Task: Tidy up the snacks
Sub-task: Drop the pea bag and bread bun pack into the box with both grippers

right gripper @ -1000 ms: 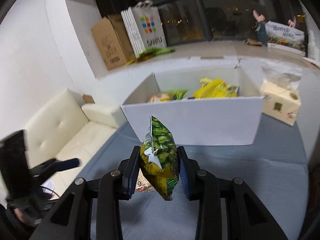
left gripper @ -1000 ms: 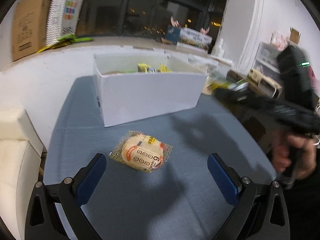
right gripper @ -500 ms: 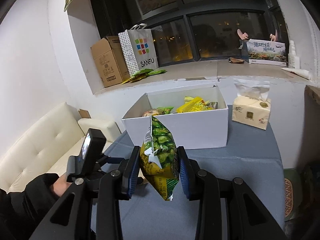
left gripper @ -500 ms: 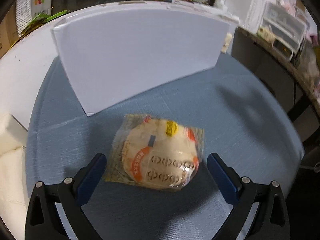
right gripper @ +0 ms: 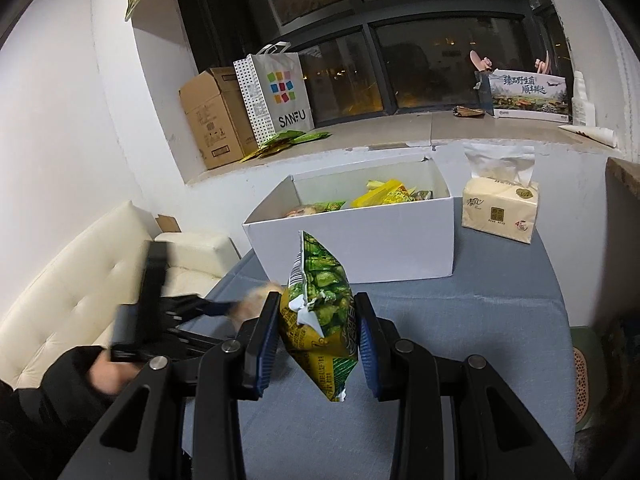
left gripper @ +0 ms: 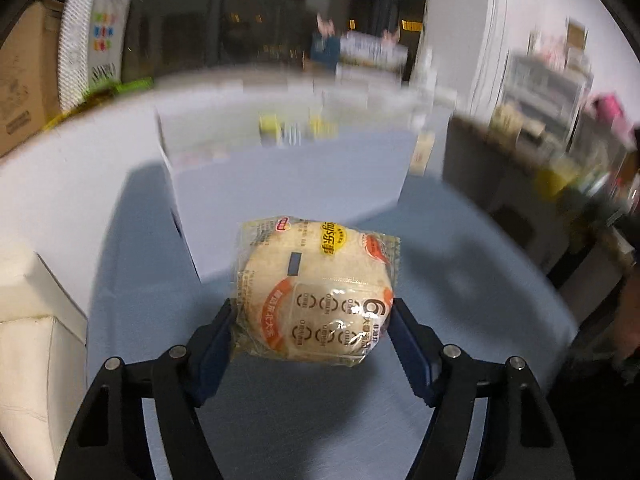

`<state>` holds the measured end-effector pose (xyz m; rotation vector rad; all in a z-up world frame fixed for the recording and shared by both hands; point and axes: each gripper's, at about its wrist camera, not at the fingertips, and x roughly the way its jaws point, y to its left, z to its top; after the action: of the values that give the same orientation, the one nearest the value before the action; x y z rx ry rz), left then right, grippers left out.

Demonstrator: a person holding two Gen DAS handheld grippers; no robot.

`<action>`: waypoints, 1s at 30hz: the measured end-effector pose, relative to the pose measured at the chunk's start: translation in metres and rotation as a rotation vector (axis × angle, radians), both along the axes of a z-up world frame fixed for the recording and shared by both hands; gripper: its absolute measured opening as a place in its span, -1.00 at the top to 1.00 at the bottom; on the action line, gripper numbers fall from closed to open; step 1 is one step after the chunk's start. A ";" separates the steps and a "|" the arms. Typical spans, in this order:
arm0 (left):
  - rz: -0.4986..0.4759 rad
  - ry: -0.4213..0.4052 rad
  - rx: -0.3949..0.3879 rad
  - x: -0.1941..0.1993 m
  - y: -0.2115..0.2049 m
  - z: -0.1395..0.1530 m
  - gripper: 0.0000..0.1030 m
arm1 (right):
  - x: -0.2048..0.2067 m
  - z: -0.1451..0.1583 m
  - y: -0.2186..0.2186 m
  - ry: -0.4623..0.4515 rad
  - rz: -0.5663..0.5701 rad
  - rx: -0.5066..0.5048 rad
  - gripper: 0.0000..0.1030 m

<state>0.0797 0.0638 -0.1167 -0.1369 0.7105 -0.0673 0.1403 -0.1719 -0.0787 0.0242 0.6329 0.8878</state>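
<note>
A round bread in a clear printed packet (left gripper: 316, 292) sits between the blue pads of my left gripper (left gripper: 312, 312), clear of the blue tablecloth (left gripper: 304, 420). The jaws are closing and both pads press on the packet's sides. Behind it stands the white snack box (left gripper: 288, 176), blurred. In the right wrist view my right gripper (right gripper: 316, 316) is shut on a green snack bag (right gripper: 320, 304), held upright in front of the white box (right gripper: 360, 248), which holds several yellow and green packets. The left gripper (right gripper: 216, 308) shows blurred at the left.
A tissue pack (right gripper: 500, 212) stands on the table right of the box. A cream sofa (right gripper: 80, 280) runs along the table's left side. A cardboard carton (right gripper: 212, 116) and a paper shopping bag (right gripper: 276, 92) rest on the window ledge. A dark-sleeved hand (right gripper: 108, 372) holds the left gripper.
My left gripper moved up to the bread packet, its jaws came in on the packet's sides, and the packet rose off the cloth. The right gripper drew back from the box, still gripping the green bag.
</note>
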 end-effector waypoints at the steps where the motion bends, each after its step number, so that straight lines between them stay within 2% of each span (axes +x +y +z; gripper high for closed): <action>1: 0.002 -0.044 -0.027 -0.004 0.004 0.016 -0.50 | 0.001 0.001 0.000 -0.003 -0.003 0.002 0.25; 5: 0.014 -0.180 -0.077 0.003 0.021 0.076 -0.50 | 0.017 0.018 0.004 -0.016 0.002 0.030 0.25; 7: 0.025 -0.224 -0.075 0.014 0.030 0.100 -0.50 | 0.032 0.035 0.009 -0.036 0.009 0.049 0.25; 12: 0.051 -0.264 -0.070 0.071 0.054 0.138 -0.50 | 0.093 0.077 0.030 -0.043 -0.012 0.090 0.25; 16: 0.089 -0.224 -0.065 0.121 0.068 0.135 -0.50 | 0.145 0.088 0.059 -0.023 -0.039 0.057 0.25; 20: 0.101 -0.162 -0.029 0.162 0.063 0.111 -0.51 | 0.187 0.075 0.083 0.033 -0.044 0.020 0.25; 21: 0.111 -0.146 -0.028 0.166 0.063 0.103 -0.56 | 0.196 0.070 0.088 0.049 -0.045 0.010 0.25; 22: 0.121 -0.126 -0.027 0.173 0.064 0.097 -0.73 | 0.205 0.063 0.093 0.066 -0.043 -0.005 0.25; 23: 0.132 -0.094 -0.021 0.179 0.066 0.090 -0.83 | 0.214 0.057 0.099 0.083 -0.038 -0.022 0.20; 24: 0.142 -0.070 -0.021 0.182 0.068 0.082 -1.00 | 0.221 0.050 0.103 0.102 -0.033 -0.040 0.06; 25: 0.147 -0.062 -0.026 0.182 0.069 0.077 -1.00 | 0.227 0.043 0.108 0.123 -0.035 -0.064 -0.18; 26: 0.148 -0.051 -0.030 0.182 0.071 0.073 -1.00 | 0.233 0.038 0.110 0.137 -0.047 -0.085 -0.79; 27: 0.149 -0.049 -0.029 0.180 0.070 0.070 -1.00 | 0.236 0.035 0.110 0.133 -0.066 -0.092 -1.00; 30: 0.150 -0.053 -0.016 0.168 0.071 0.069 -1.00 | 0.230 0.037 0.098 0.100 -0.086 -0.047 -1.00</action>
<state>0.2476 0.1344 -0.0477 -0.2021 0.6448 0.0663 0.3705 -0.0742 -0.0421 0.0537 0.7403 0.7916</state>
